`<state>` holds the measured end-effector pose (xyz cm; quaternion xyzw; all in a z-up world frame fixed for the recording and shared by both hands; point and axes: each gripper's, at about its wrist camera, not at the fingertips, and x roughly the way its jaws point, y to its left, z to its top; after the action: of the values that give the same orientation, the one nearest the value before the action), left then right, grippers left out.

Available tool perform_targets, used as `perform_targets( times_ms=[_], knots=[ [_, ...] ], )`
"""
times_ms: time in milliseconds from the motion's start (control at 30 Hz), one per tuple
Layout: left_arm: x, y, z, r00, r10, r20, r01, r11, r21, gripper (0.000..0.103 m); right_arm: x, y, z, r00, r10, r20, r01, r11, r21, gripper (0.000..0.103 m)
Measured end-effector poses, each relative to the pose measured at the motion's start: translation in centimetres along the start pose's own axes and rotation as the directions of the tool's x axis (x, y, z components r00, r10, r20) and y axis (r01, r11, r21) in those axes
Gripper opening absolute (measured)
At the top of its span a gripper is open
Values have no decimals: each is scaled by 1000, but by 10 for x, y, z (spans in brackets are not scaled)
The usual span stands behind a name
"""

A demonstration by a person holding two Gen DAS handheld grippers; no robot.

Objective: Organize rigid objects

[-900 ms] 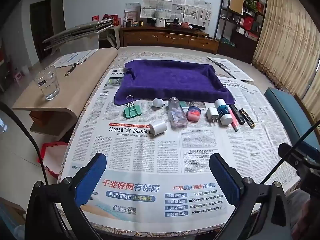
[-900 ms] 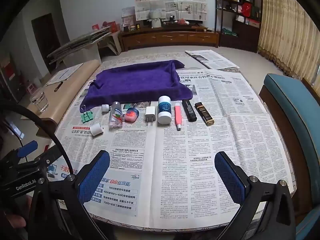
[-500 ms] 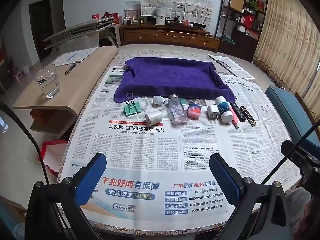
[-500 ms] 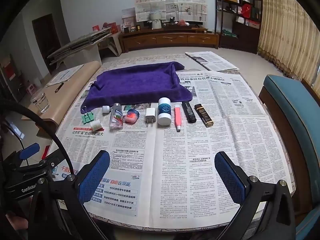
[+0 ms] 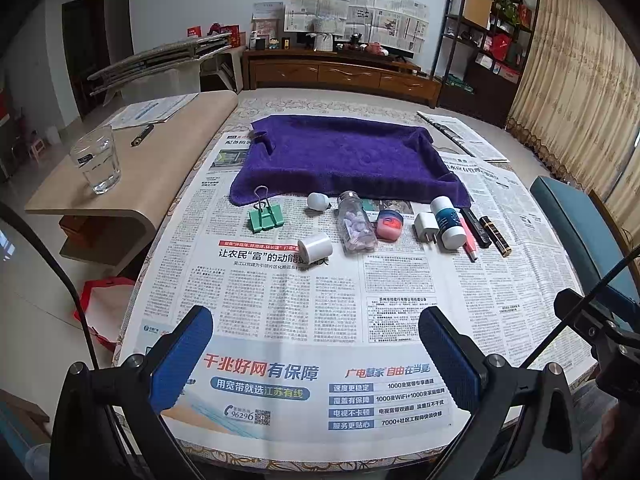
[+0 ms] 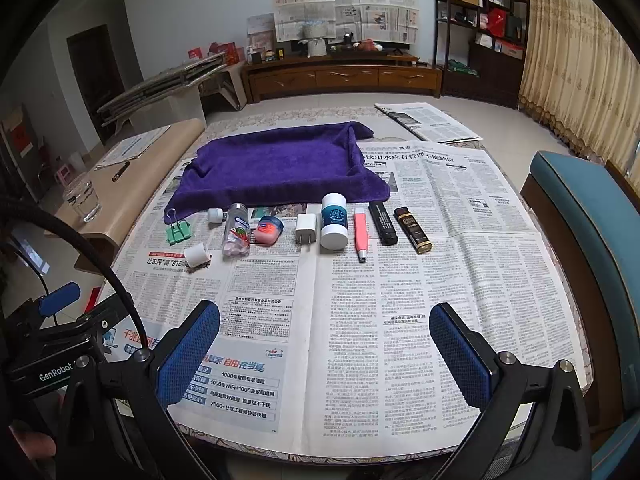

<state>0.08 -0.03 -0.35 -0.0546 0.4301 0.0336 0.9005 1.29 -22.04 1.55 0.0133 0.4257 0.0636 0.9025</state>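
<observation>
Nearest, two claws are hovering over the newspaper-covered worktop (image 6: 400, 320): the left claw (image 5: 316, 354) and the right claw (image 6: 324, 352), each gaping wide with nothing between its blue pads; beyond them, ten small objects are lying just in front of the purple towel (image 5: 344, 156): one white cap (image 5: 315, 248) nearest, then a row of one green binder clip (image 5: 266, 218), one white bulb (image 5: 318, 201), one clear bottle (image 5: 355, 226), one pink jar (image 5: 389, 224), one white charger (image 5: 425, 227), one white tube (image 5: 448, 222), one pink pen (image 5: 469, 242) and two dark sticks (image 5: 495, 236); left of the towel, one glass (image 5: 96, 160) is standing on a side table.
</observation>
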Motion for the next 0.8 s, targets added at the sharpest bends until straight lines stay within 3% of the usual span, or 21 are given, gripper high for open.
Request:
perform_targets(
  times_ms=[800],
  knots=[
    [0, 1, 1, 1000, 0, 3, 0, 1000, -4, 103, 0, -3, 0, 1000, 3, 7, -3, 1000, 0, 103]
  ],
)
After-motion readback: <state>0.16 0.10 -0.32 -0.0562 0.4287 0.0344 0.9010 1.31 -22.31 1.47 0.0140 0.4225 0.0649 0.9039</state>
